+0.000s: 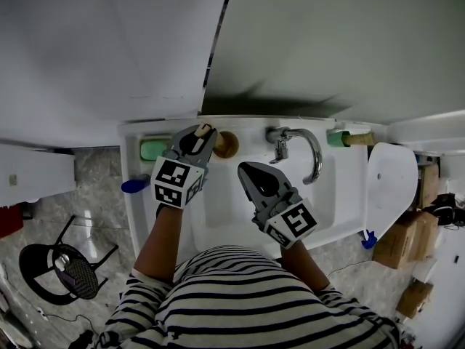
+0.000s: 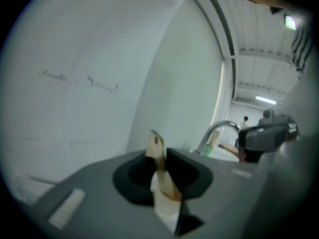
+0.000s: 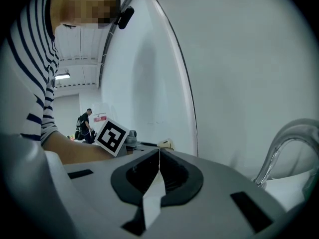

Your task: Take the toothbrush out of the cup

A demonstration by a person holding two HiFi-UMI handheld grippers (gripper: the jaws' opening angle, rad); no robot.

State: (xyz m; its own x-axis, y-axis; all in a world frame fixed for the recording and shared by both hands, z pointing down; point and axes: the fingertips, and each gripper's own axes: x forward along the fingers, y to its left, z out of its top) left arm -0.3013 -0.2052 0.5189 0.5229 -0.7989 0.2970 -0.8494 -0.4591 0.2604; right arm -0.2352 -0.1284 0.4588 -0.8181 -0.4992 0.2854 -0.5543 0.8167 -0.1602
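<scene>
Left gripper view: our left gripper (image 2: pixel 162 172) clamps the toothbrush (image 2: pixel 156 147) handle by the cup (image 1: pixel 226 145) at the sink's (image 1: pixel 218 213) back edge. We'd lift straight up, keeping the cup steady. Right gripper (image 1: pixel 249 169) is clenched and empty.

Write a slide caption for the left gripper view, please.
The left hand-held gripper clamps a pale toothbrush by its handle, a curved faucet behind.

The left gripper (image 1: pixel 205 132) covers the near edge of the wooden cup (image 1: pixel 229 145). Its jaws hide the lower stretch of the toothbrush (image 2: pixel 155 144), which looks blurred up close, so I can't tell bristles from handle. The tap (image 3: pixel 278 144) runs off the right gripper view's edge.
</scene>
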